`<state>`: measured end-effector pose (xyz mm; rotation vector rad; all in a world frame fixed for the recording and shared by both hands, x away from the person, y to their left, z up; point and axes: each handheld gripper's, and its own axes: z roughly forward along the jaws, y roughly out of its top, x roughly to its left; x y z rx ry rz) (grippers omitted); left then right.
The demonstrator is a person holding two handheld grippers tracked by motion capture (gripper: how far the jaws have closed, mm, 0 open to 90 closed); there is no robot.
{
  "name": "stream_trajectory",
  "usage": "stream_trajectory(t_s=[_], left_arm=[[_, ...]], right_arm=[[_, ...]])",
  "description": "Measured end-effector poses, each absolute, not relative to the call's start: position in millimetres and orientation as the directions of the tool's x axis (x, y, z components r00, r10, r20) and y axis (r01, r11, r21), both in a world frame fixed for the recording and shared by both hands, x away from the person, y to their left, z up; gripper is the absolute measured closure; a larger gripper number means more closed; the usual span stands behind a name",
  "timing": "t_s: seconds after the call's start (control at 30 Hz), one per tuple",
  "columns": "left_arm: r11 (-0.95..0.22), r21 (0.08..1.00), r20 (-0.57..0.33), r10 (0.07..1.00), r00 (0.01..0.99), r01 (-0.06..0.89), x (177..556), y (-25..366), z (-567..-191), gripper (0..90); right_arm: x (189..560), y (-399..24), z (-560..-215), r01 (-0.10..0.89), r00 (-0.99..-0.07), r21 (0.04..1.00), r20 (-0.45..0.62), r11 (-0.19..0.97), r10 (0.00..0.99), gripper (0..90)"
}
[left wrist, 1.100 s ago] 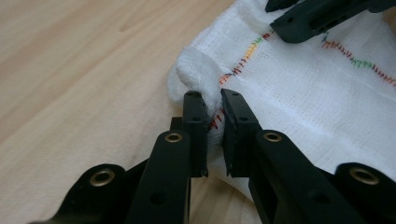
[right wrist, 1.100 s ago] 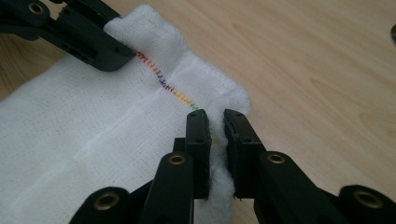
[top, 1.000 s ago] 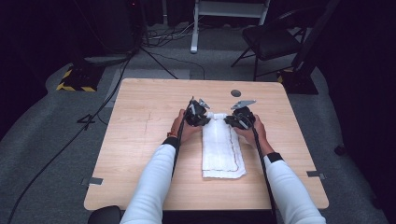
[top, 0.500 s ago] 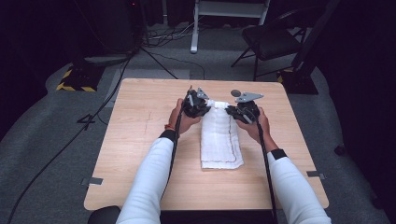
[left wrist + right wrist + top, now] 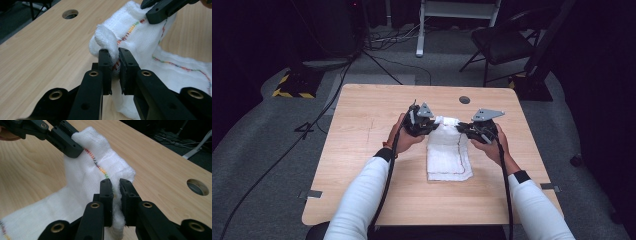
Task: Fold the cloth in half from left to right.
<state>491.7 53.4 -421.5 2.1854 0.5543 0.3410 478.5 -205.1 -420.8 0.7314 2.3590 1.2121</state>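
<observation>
Left hand-held gripper [image 5: 428, 125] and right hand-held gripper [image 5: 466, 129] each pinch a far corner of the white towel [image 5: 448, 156], jaws clamped on cloth. Its far edge hangs lifted between them, while its long axis runs back toward the person, the near end resting on the table [image 5: 362, 150]. Neither arm seems nearer; any fold likely comes toward the person.

The left gripper [image 5: 115, 53] has its two black jaws pinched on a bunched corner of the white woven cloth with multicoloured stitching [image 5: 145, 42], lifted off the pale wooden table [image 5: 42, 57]; the right gripper [image 5: 162, 10] clamps its far edge.
</observation>
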Motion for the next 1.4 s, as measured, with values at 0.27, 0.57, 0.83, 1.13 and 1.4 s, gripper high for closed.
stream_trajectory(t_s=[0.27, 0.57, 0.83, 1.13, 1.4], left_arm=[[-0.561, 0.792, 0.041, 0.445, 0.895, 0.243, 472.3, 53.6, -427.7, 79.2], [-0.585, 0.778, 0.040, 0.410, 0.911, 0.229, 453.4, 57.1, -437.1, 76.6], [-0.590, 0.771, 0.010, 0.389, 0.921, 0.241, 439.0, 63.8, -453.1, 75.9], [-0.638, 0.738, 0.038, 0.364, 0.930, 0.219, 420.1, 61.8, -464.9, 75.3], [-0.664, 0.712, 0.017, 0.341, 0.940, 0.228, 407.0, 63.2, -474.2, 73.6]], right_arm=[[462.4, -216.4, -428.7, 0.267, -0.817, 0.831, -0.073, 0.488, 0.572, 81.4], [440.6, -219.2, -433.5, 0.246, -0.850, 0.826, -0.068, 0.508, 0.522, 81.3], [426.0, -219.8, -442.1, 0.239, -0.877, 0.820, -0.048, 0.520, 0.478, 80.8], [411.9, -222.2, -458.5, 0.262, -0.896, 0.796, -0.010, 0.545, 0.445, 79.1], [401.8, -229.5, -467.9, 0.267, -0.902, 0.774, -0.009, 0.574, 0.433, 77.4]])
